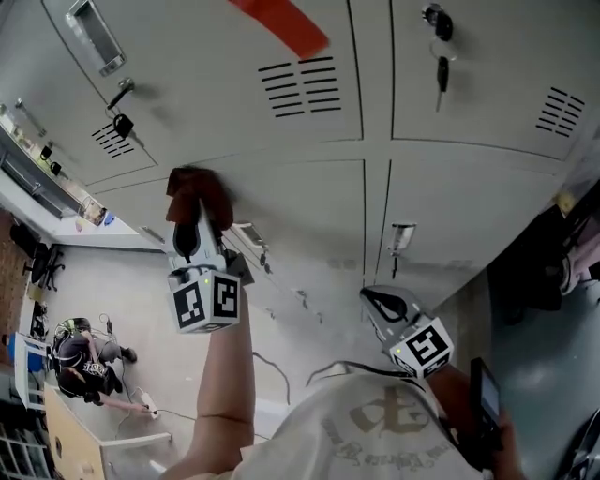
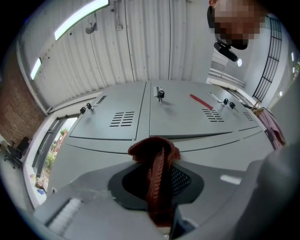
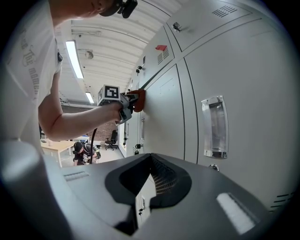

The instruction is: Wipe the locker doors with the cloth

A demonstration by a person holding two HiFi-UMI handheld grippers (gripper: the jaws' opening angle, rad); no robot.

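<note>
Left gripper [image 1: 191, 229], arm raised, jaws clamped on a dark red cloth [image 1: 199, 190]. The cloth bunches past the jaw tips and is pressed to the grey lockers at the seam between an upper door [image 1: 234, 112] and a lower door [image 1: 300, 220]. In the left gripper view the cloth runs as a ribbed strip between the two jaws. Right gripper [image 1: 371, 298] is held low, near the person's shirt [image 1: 375, 431] and apart from the cloth; its jaws are drawn together with nothing between them. It points along the lower doors, beside a clear handle [image 3: 213, 126]. A red strip [image 1: 281, 23] marks the upper door above its vents [image 1: 302, 86]. Keys [image 1: 442, 67] hang from the next upper door. A second person [image 1: 82, 361] crouches on the floor, well away.
</note>
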